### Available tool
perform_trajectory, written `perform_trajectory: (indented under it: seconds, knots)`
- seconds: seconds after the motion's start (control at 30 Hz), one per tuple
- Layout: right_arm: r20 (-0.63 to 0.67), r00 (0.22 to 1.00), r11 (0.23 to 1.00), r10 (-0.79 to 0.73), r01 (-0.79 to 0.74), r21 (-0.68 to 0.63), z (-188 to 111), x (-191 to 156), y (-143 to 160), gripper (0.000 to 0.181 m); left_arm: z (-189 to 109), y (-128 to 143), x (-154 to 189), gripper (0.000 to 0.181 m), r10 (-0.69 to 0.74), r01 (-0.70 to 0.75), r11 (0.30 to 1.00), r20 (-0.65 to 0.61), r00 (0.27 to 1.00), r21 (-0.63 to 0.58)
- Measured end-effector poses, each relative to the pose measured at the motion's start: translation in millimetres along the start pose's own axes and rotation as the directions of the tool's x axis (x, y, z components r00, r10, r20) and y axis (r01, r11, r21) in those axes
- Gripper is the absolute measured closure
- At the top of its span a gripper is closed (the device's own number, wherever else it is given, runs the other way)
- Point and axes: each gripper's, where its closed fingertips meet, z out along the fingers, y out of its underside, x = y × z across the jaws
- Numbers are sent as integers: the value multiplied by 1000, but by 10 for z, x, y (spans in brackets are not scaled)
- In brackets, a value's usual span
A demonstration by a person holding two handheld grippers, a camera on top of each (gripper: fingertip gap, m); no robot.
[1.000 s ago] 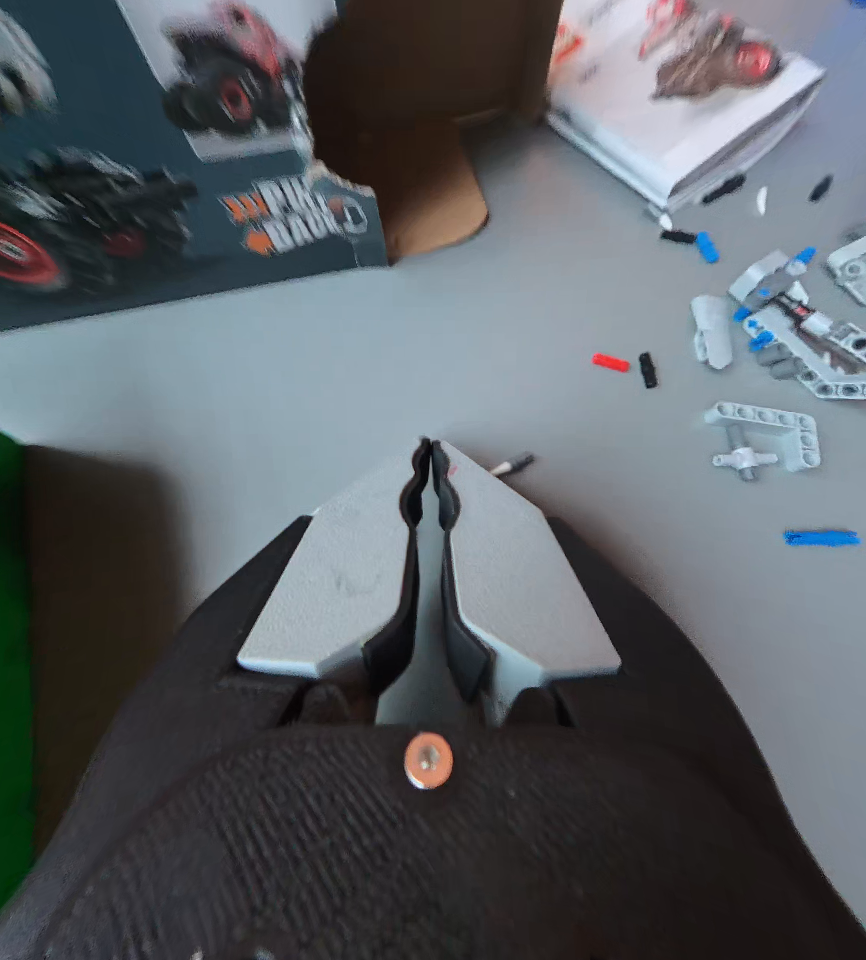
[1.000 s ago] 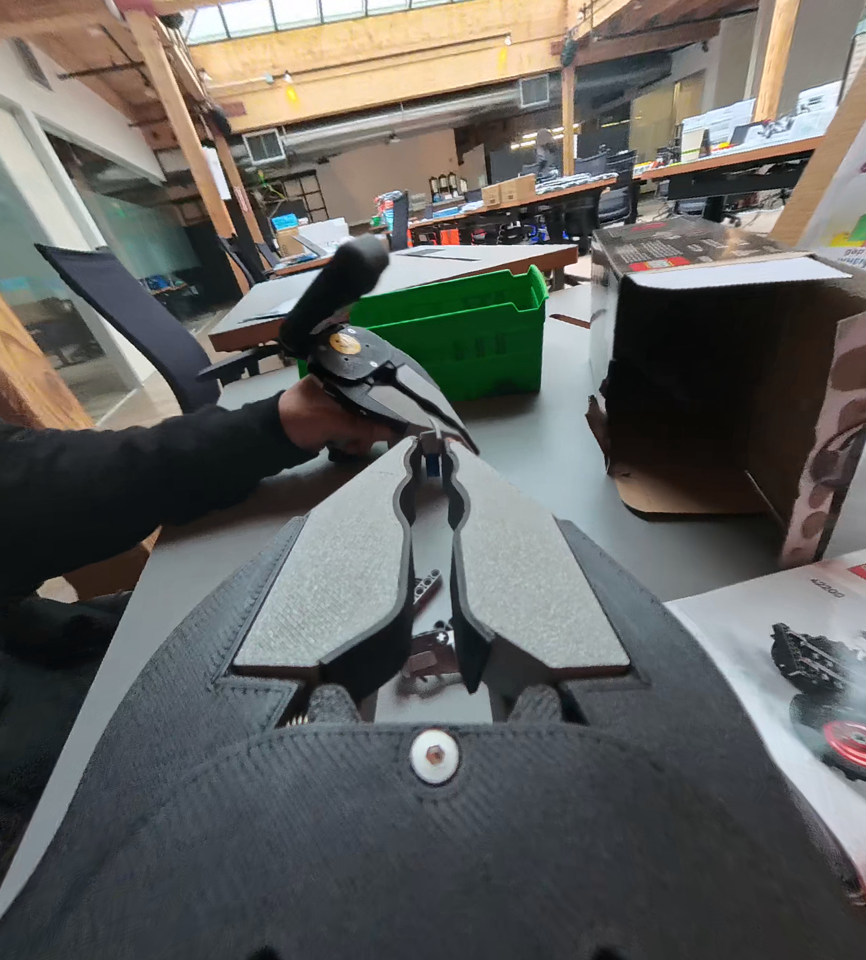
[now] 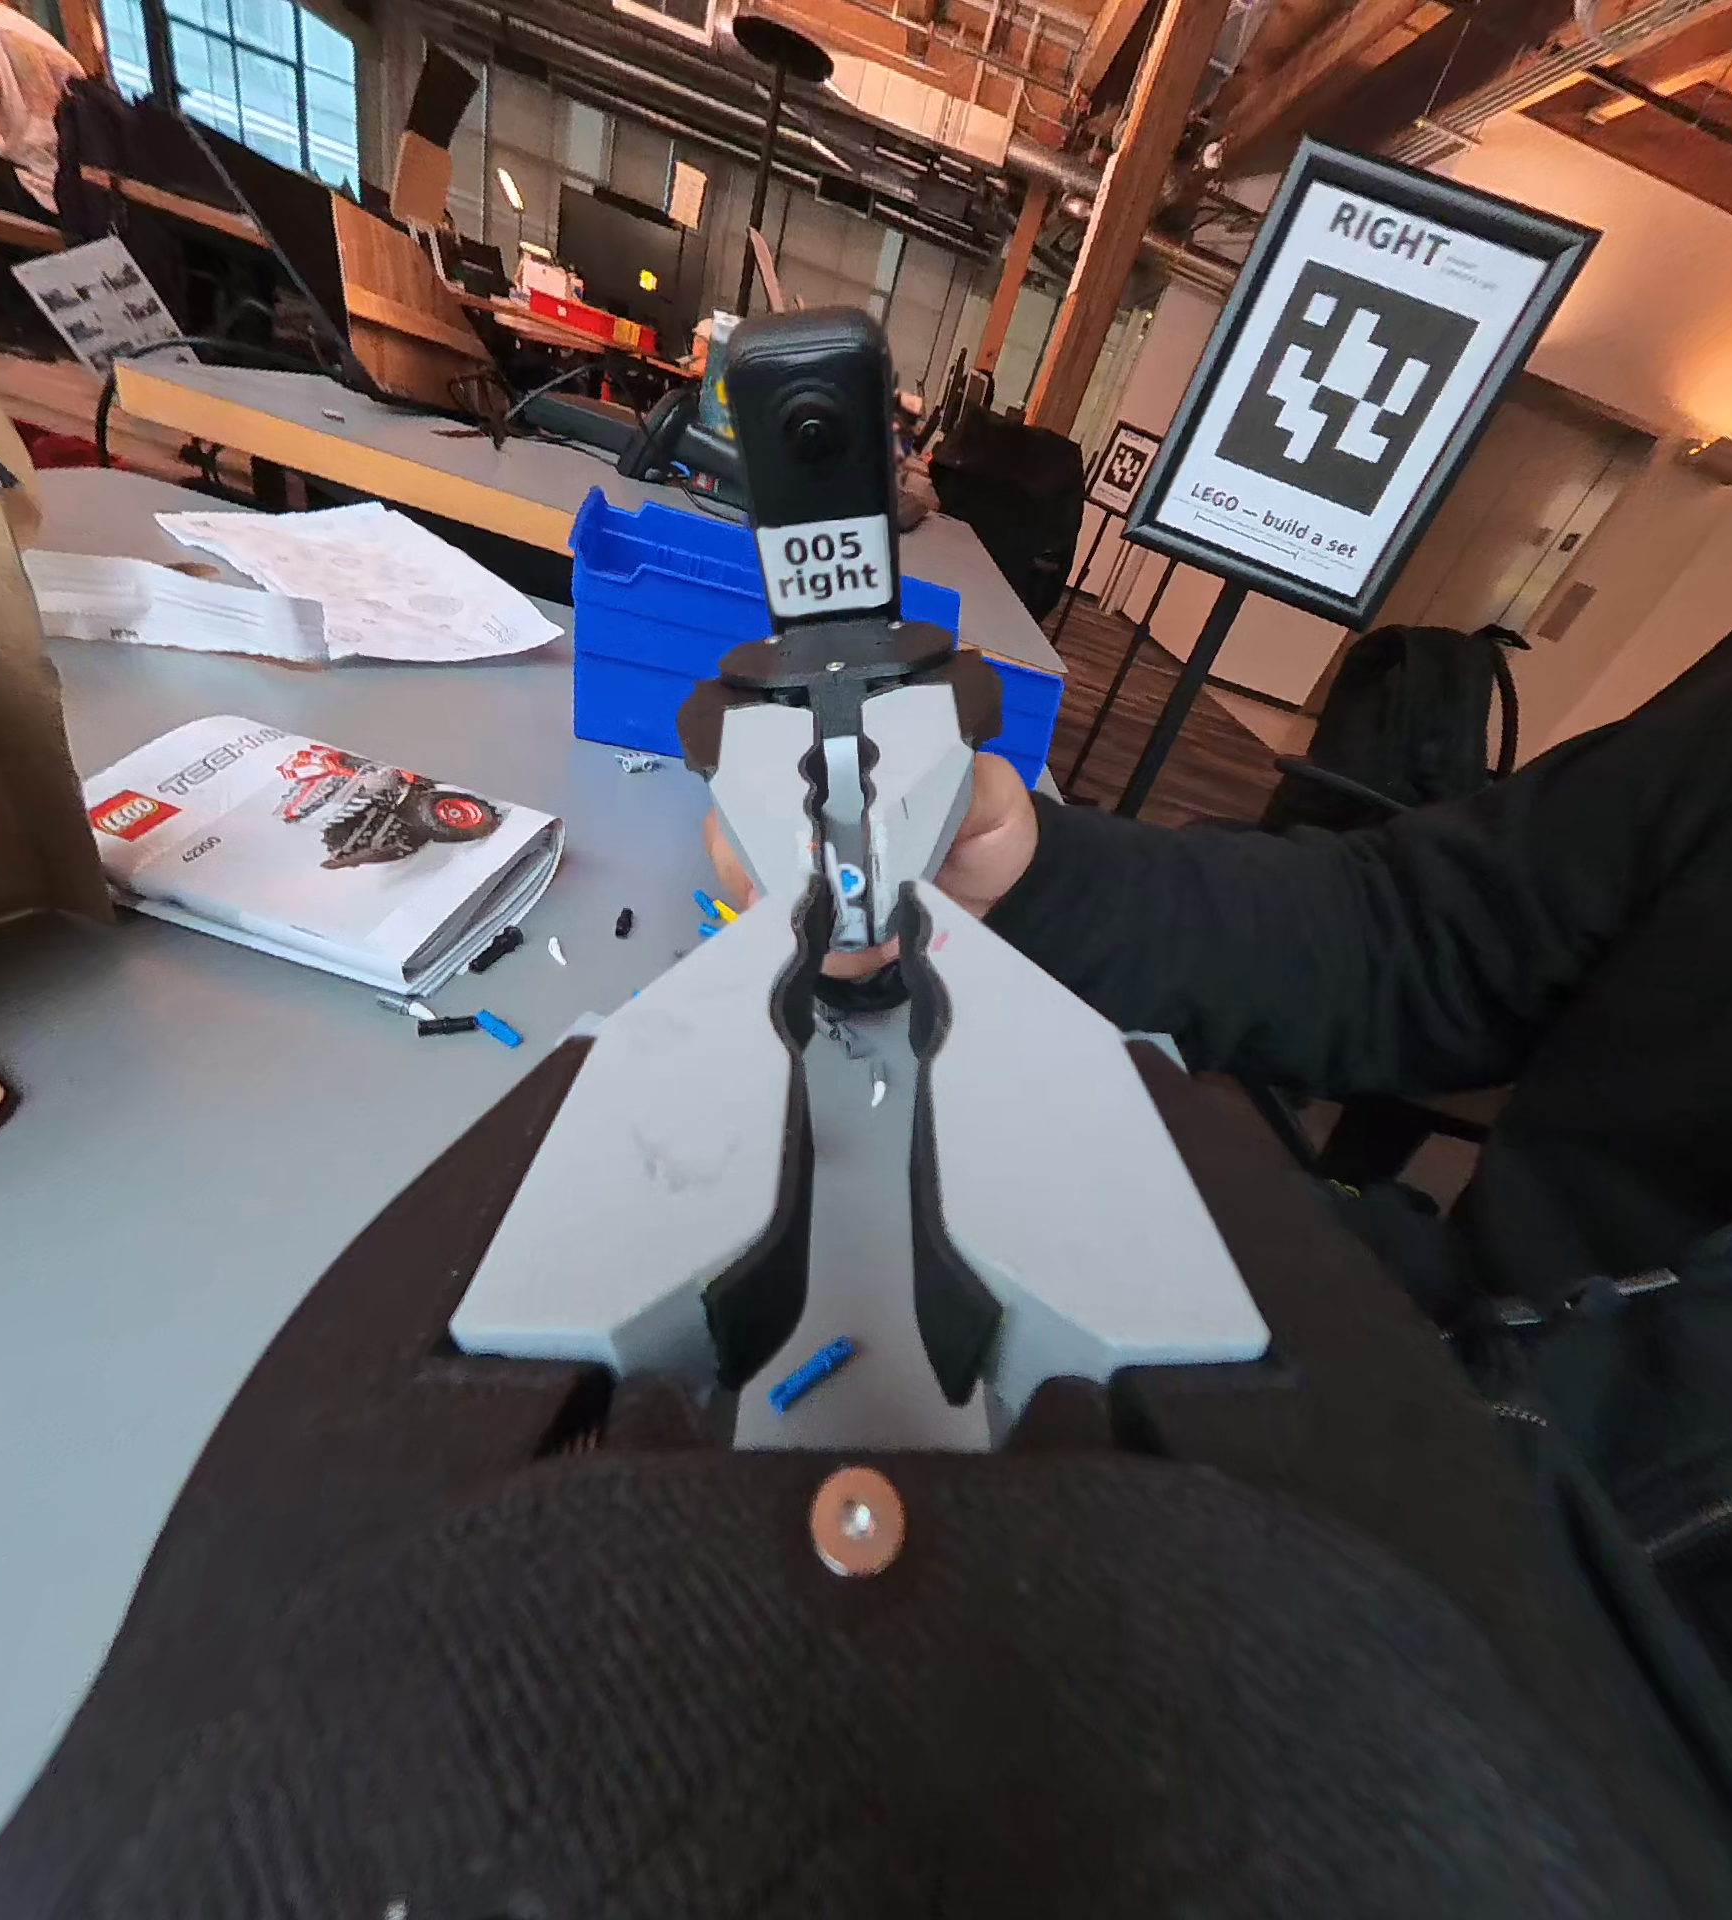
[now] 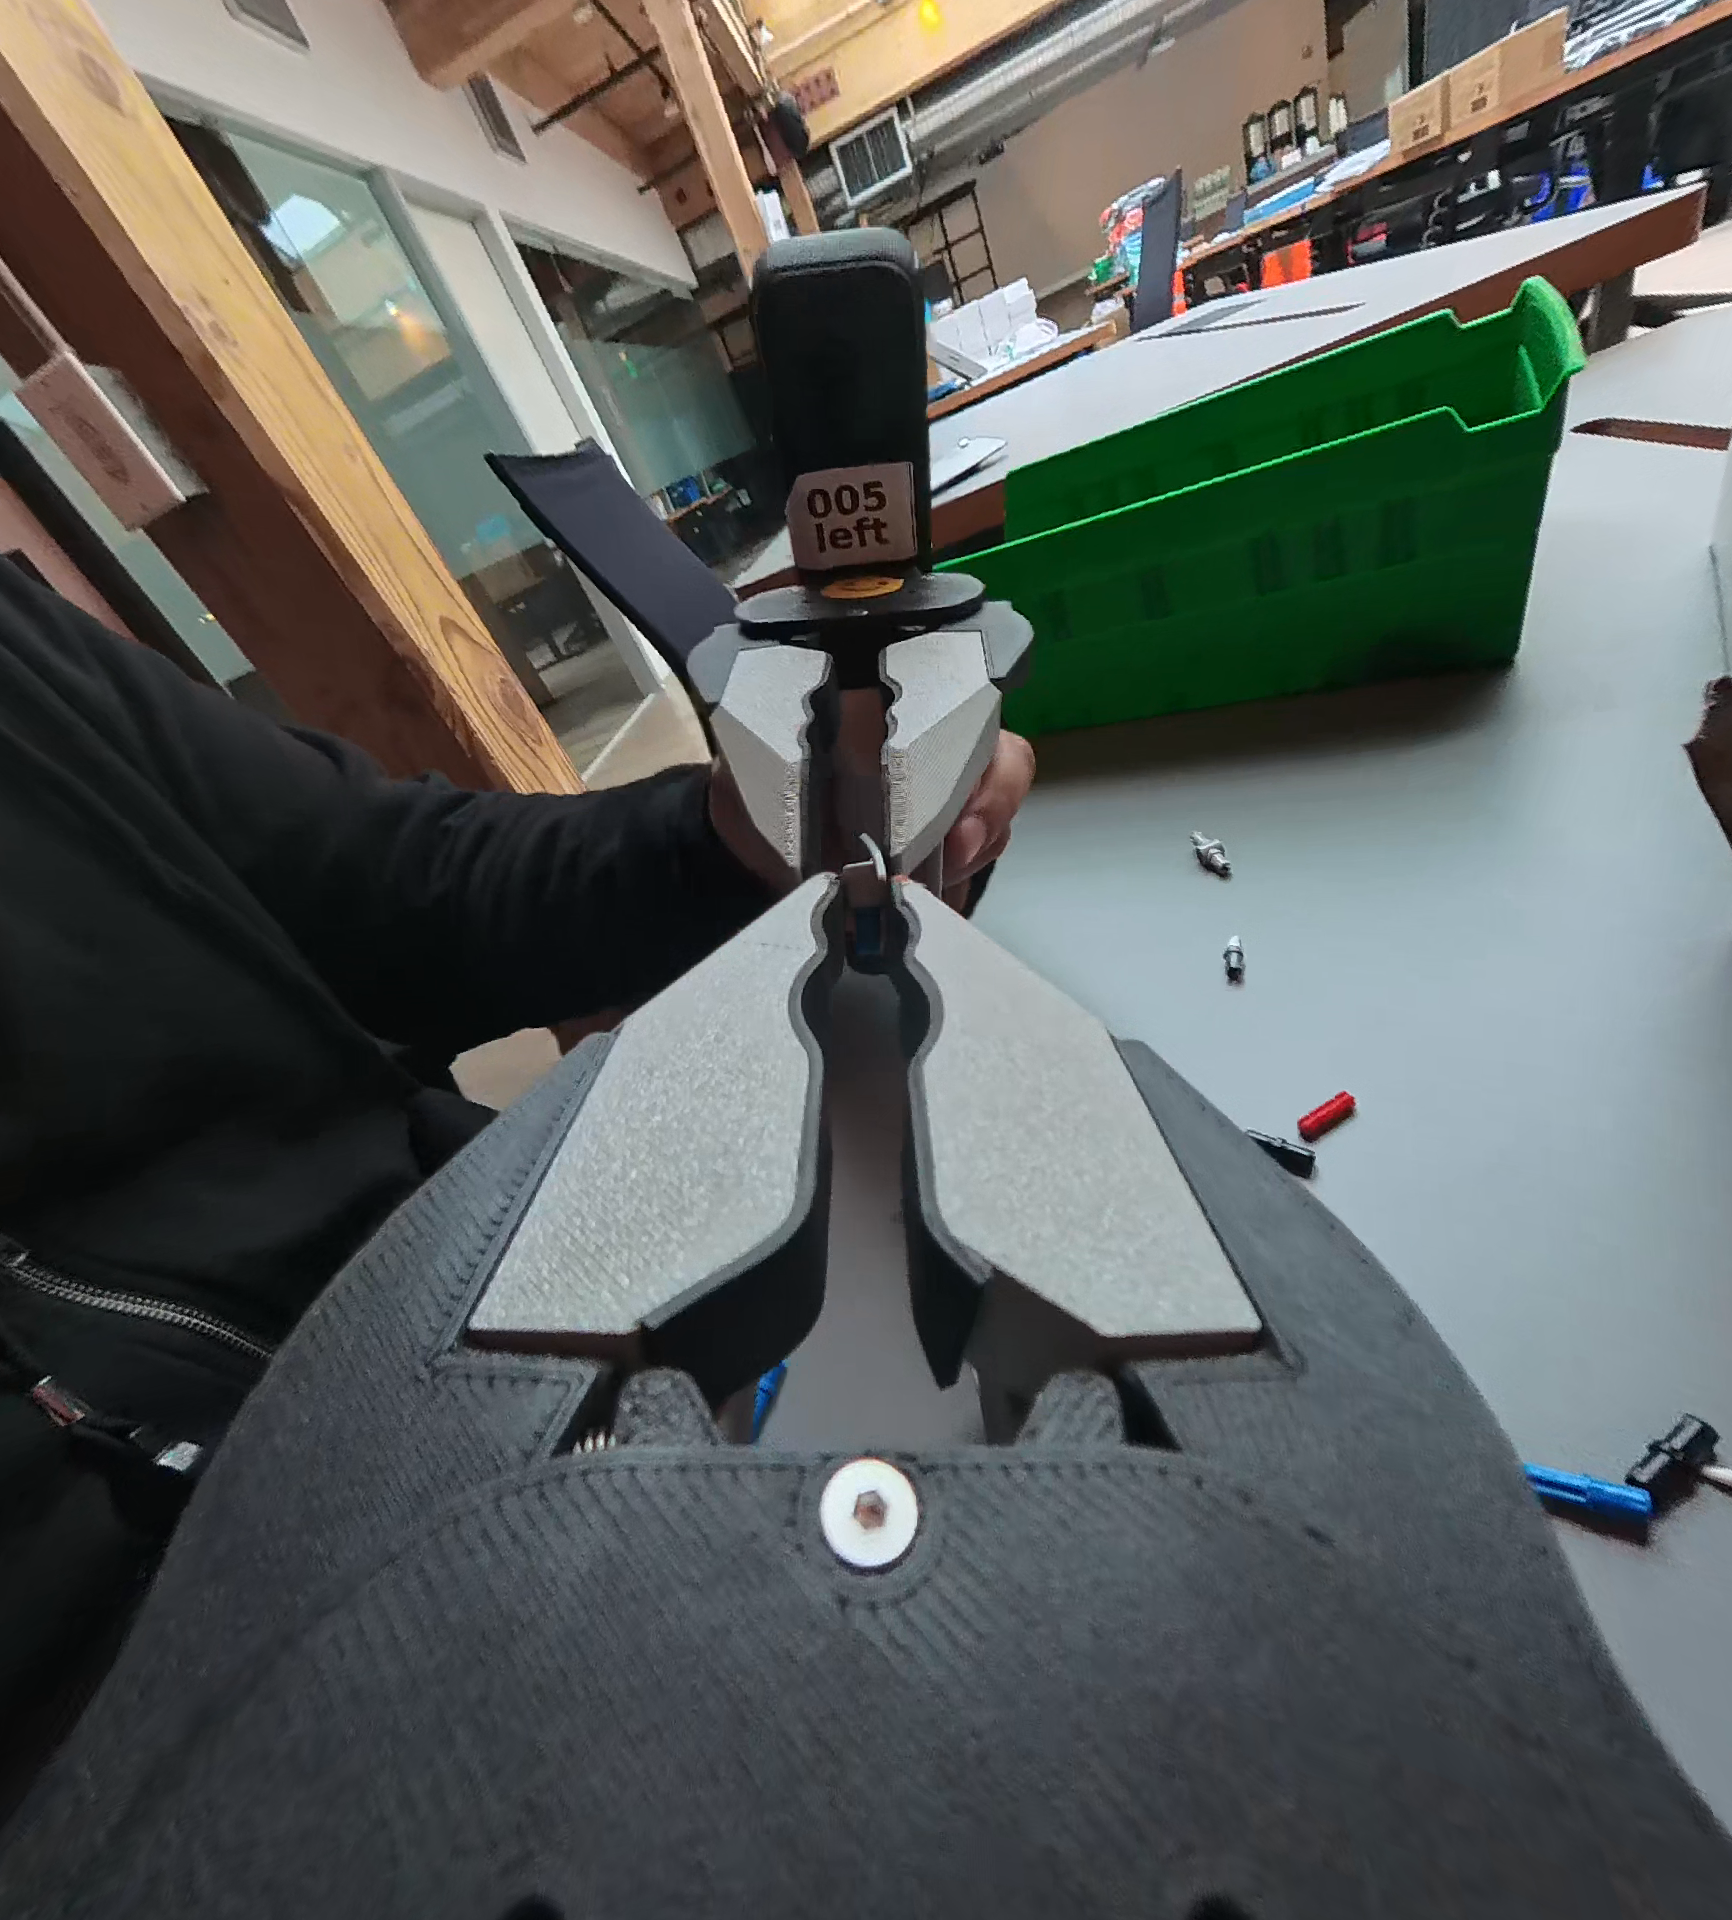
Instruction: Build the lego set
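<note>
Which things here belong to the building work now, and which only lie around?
In use:
- left tongs
- right tongs
- small grey and blue piece between the tips
- instruction booklet

Lying around:
- blue bin
- green bin
- red pin
- framed sign

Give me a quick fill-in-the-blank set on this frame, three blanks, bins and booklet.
1. The plastic bin behind the left hand-held gripper is ____.
2. The plastic bin behind the right hand-held gripper is ____.
3. The white instruction booklet lies on the grey ____.

Missing words: green; blue; table
</note>
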Motion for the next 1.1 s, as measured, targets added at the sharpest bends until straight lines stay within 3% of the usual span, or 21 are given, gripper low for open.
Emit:
perform_trajectory:
  seconds: [0.17,0.23,0.33,0.4,0.43,0.47,0.67,0.8,0.87,1.1]
  knots:
    - [35,999,1000,-10,9,21,-76,-46,-44,165,-63,4,-80,181,-104,104,994,-2,995,19]
    - [-12,1000,998,-15,15,53,-150,22,-108,181,-118,-15,-121,181,-186,187,982,-27,982,38]
    - [-100,995,998,11,-4,67,-213,179,-122,181,-178,-40,-184,181,-215,215,974,-10,977,66]
    - [-103,994,994,28,-16,107,-224,196,-176,151,-204,-54,-233,181,-258,258,962,-5,966,89]
    - [-104,994,995,32,-22,101,-218,201,-166,153,-208,-42,-247,181,-269,268,960,-2,963,86]
    - [-98,995,997,27,-19,81,-198,188,-138,162,-204,-49,-236,181,-269,269,959,-10,963,89]
    - [-52,999,1000,-13,13,-1,7,54,-4,175,-52,12,-135,181,-239,240,969,-29,971,51]
    - [-80,997,1000,15,-16,-18,-7,124,41,174,-53,42,-193,181,-181,180,983,45,982,33]
    - [-55,998,999,39,-41,-30,-11,103,62,162,-75,-20,-178,181,-143,140,988,54,988,58]
    - [-54,998,999,38,-38,9,18,79,-2,174,-130,-102,-229,181,-86,74,993,124,989,96]
